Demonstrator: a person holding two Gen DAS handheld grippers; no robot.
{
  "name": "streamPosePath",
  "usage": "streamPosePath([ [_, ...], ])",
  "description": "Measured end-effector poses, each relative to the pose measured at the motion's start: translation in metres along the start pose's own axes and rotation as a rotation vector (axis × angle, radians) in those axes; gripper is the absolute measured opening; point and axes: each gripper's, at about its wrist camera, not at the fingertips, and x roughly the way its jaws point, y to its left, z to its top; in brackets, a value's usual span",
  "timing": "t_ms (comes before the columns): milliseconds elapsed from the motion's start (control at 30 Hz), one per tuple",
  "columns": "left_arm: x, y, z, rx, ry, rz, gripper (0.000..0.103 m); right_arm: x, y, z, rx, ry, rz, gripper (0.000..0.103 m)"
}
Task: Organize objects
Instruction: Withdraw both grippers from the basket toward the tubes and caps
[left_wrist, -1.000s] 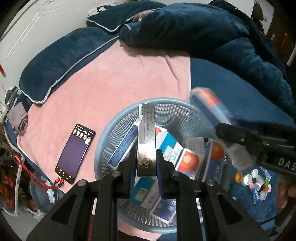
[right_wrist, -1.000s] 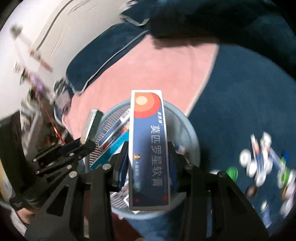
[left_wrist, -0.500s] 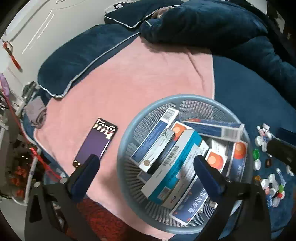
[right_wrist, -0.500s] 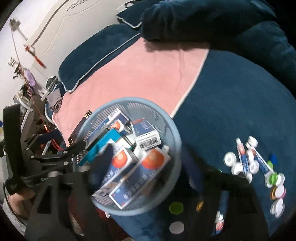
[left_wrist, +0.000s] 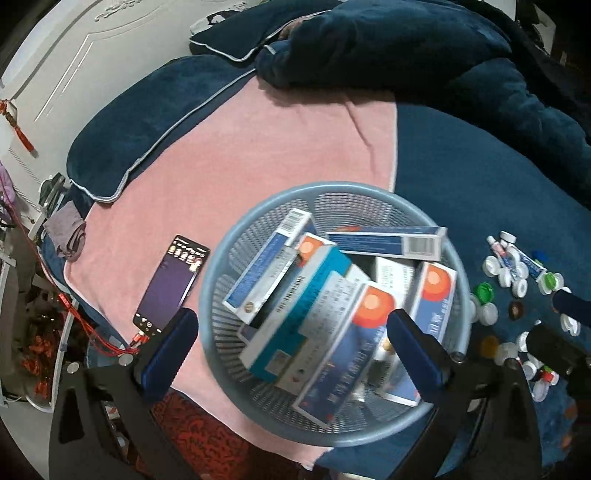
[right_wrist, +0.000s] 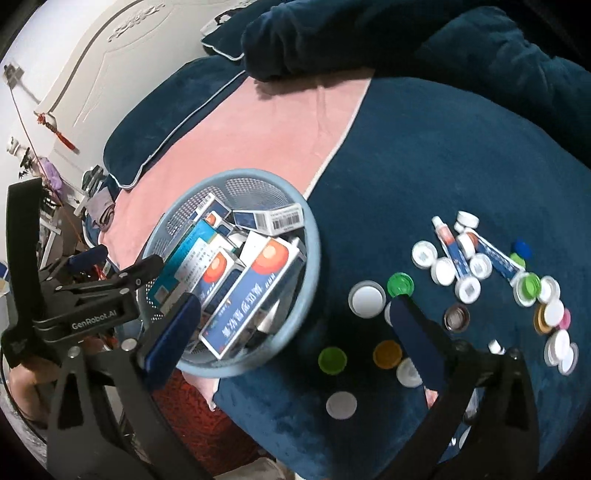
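A light-blue mesh basket (left_wrist: 332, 186) (right_wrist: 236, 173) sits on the bed with several medicine boxes in it. A blue box with an orange disc (left_wrist: 369, 332) (right_wrist: 255, 291) lies on top, and a blue-and-white box (left_wrist: 269, 273) leans at the left. My left gripper (left_wrist: 290, 325) hangs open over the basket, holding nothing. My right gripper (right_wrist: 293, 306) is over the basket's right rim; its jaws are opening and nothing is between them. Bottle caps (right_wrist: 365, 299) and small tubes (right_wrist: 452, 251) lie scattered on the blue cover to the right.
A phone (left_wrist: 170, 284) with a red cable lies on the pink towel (left_wrist: 258, 147) left of the basket. Dark blue pillows (left_wrist: 147, 122) and a bunched duvet (left_wrist: 406, 48) fill the far side. The bed edge and a red floor mat (right_wrist: 207, 424) lie close below.
Both grippers have let go of their boxes, which now lie in the basket. Both sets of jaws have spread wide. The right gripper has shifted right, toward the caps.
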Motion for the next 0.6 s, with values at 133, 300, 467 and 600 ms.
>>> streamPosePath([
  [133, -0.008, -0.015, -0.001, 0.017, -0.005, -0.017, 0.102, -0.011, -0.007, -0.009, 0.023, -0.015, -0.006, 0.103],
  [300, -0.016, -0.038, -0.003, 0.051, -0.013, -0.038, 0.102, -0.023, -0.025, -0.023, 0.067, -0.025, -0.022, 0.103],
  [467, -0.023, -0.067, -0.006, 0.087, -0.012, -0.103, 0.102, -0.039, -0.057, -0.04, 0.141, -0.033, -0.055, 0.103],
  [600, -0.027, -0.097, -0.008, 0.131, -0.009, -0.145, 0.102, -0.053, -0.096, -0.049, 0.234, -0.044, -0.096, 0.103],
])
